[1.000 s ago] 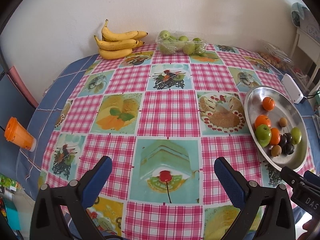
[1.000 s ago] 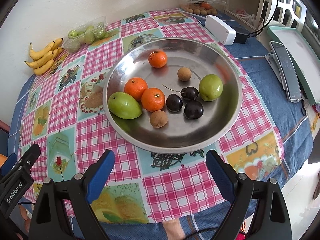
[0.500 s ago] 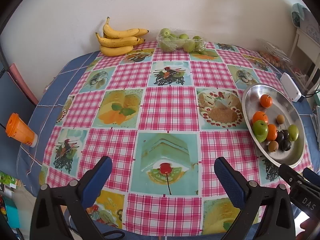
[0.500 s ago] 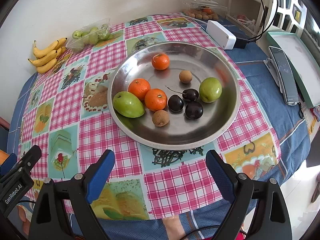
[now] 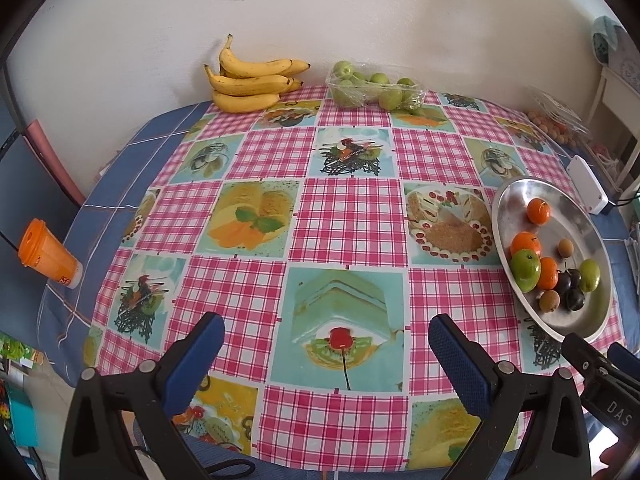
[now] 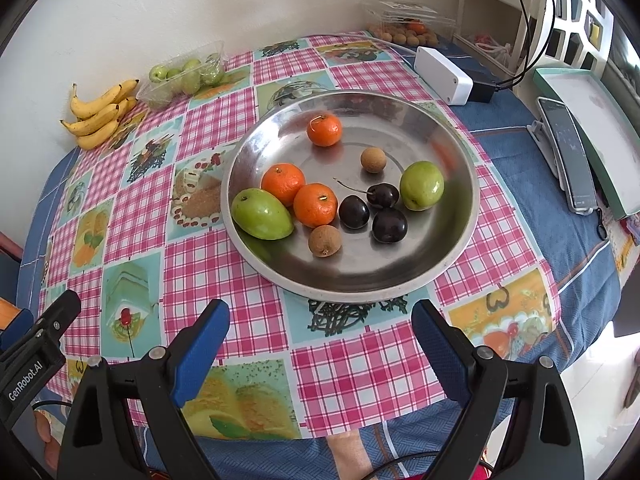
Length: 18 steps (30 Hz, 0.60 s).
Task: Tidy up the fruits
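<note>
A steel tray (image 6: 460, 152) sits on the checked tablecloth and holds three oranges (image 6: 315, 205), two green fruits (image 6: 262, 213), three dark cherries (image 6: 389, 225) and two brown longans (image 6: 325, 241). The tray also shows at the right of the left wrist view (image 5: 508, 208). My right gripper (image 6: 322, 320) is open and empty, above the table's near edge in front of the tray. My left gripper (image 5: 326, 334) is open and empty over the near middle of the table. Bananas (image 5: 252, 80) and a clear box of green fruits (image 5: 374, 88) lie by the far wall.
A white power box (image 6: 442, 74), a phone on a stand (image 6: 568, 152) and a green-rimmed box (image 6: 596, 128) lie right of the tray. A clear box of longans (image 6: 404, 28) sits at the back. An orange cup (image 5: 46, 254) stands on the left table edge.
Both grippers have pulled back and risen slightly, so the table looks smaller and more of its near edge shows. Both stay open and empty. No fruit has moved.
</note>
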Motion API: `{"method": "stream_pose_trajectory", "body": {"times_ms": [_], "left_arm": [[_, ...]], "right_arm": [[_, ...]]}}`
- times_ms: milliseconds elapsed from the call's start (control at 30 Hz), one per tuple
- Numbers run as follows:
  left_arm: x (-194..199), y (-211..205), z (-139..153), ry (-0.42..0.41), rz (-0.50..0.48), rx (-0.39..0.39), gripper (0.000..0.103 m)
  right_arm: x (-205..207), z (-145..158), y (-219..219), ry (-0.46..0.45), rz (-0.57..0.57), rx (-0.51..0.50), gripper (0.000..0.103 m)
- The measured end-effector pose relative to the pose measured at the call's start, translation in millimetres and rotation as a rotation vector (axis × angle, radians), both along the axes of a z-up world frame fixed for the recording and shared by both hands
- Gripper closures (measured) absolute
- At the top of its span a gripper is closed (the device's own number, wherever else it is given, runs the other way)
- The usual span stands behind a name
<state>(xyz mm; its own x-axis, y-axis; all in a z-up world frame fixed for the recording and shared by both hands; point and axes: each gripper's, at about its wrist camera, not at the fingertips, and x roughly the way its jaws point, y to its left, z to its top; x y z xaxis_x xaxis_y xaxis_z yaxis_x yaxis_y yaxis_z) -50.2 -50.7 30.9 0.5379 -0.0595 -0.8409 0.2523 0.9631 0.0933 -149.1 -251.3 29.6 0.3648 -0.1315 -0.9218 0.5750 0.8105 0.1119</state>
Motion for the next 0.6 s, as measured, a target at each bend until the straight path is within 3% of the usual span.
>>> {"method": "stream_pose_trajectory", "body": {"times_ms": [600], "left_arm": [[0.2, -0.7, 0.0, 0.009, -0.007, -0.001, 0.000]], "right_arm": [[0.3, -0.4, 0.1, 0.000, 0.005, -0.003, 0.010]]}}
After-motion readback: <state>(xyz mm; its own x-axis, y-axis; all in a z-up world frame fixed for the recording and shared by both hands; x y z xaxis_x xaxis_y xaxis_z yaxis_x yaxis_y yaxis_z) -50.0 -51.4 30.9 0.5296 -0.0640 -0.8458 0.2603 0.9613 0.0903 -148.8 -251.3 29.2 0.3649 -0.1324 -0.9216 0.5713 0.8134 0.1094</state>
